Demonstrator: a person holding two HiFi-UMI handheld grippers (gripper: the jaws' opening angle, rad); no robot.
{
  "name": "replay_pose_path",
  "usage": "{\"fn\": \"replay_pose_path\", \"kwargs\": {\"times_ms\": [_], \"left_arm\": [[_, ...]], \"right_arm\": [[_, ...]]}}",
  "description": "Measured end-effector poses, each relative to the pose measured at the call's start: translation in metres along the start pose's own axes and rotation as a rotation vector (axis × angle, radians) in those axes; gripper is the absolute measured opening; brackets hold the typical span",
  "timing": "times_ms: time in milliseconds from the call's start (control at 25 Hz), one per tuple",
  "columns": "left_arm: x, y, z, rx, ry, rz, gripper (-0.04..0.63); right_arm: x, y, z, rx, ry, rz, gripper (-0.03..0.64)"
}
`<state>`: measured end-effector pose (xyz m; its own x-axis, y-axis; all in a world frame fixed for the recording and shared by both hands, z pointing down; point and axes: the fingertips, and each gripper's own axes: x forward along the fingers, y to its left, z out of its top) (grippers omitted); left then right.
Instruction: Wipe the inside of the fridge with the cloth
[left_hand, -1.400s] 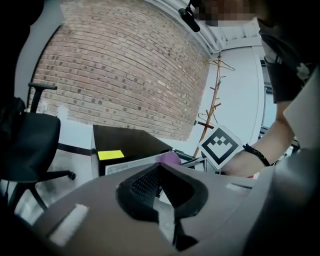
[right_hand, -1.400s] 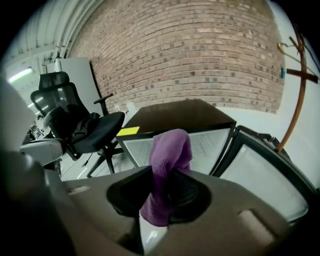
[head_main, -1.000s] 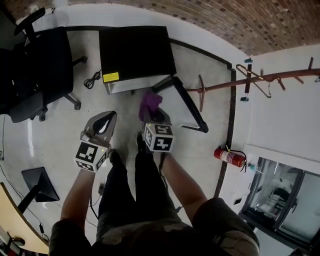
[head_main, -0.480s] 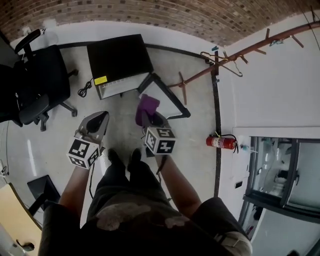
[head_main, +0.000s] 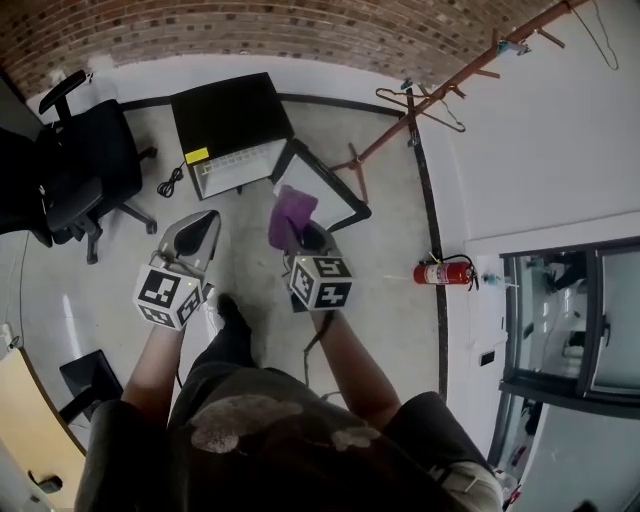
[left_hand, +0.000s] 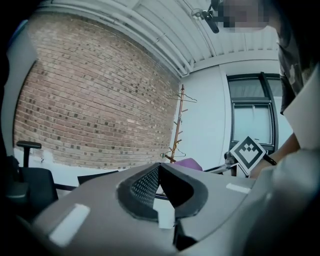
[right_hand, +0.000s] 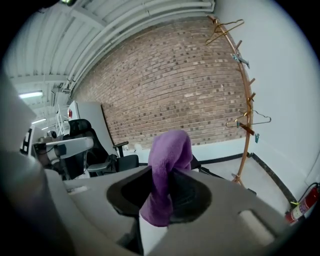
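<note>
A small black fridge (head_main: 230, 115) stands on the floor by the brick wall, its door (head_main: 322, 192) swung open to the right. My right gripper (head_main: 298, 232) is shut on a purple cloth (head_main: 291, 214), which sticks up out of the jaws in the right gripper view, cloth (right_hand: 168, 165), gripper (right_hand: 165, 187). It hovers just in front of the open door. My left gripper (head_main: 197, 232) is shut with nothing in it, left of the cloth and short of the fridge front. In the left gripper view the left gripper (left_hand: 159, 169) has its tips meeting, and the cloth (left_hand: 186, 163) shows beyond.
A black office chair (head_main: 80, 170) stands left of the fridge, with a cable (head_main: 172, 180) on the floor between them. A wooden coat rack (head_main: 440, 90) leans at the right; a red fire extinguisher (head_main: 445, 272) sits by the white wall. A dark stand (head_main: 85, 380) is at lower left.
The head view has swung, so the fridge sits further left and higher. Both grippers keep their places before the fridge. The cloth stays clamped in the right gripper.
</note>
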<state>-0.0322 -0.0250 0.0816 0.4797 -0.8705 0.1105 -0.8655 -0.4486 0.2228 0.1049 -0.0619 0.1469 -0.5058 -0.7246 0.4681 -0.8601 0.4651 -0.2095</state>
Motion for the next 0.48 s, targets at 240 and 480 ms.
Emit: {"fn": "replay_pose_path", "kwargs": {"times_ms": [240,480], "left_arm": [[-0.054,-0.061,-0.012,0.0,0.004,-0.006,0.017],[-0.097,-0.128,-0.018,0.037,0.001,-0.036,0.017]], "right_arm": [[-0.076,0.013,-0.034,0.025,-0.023,0.015,0.078],[-0.157,0.016,-0.063,0.032,-0.07,0.02,0.078]]}}
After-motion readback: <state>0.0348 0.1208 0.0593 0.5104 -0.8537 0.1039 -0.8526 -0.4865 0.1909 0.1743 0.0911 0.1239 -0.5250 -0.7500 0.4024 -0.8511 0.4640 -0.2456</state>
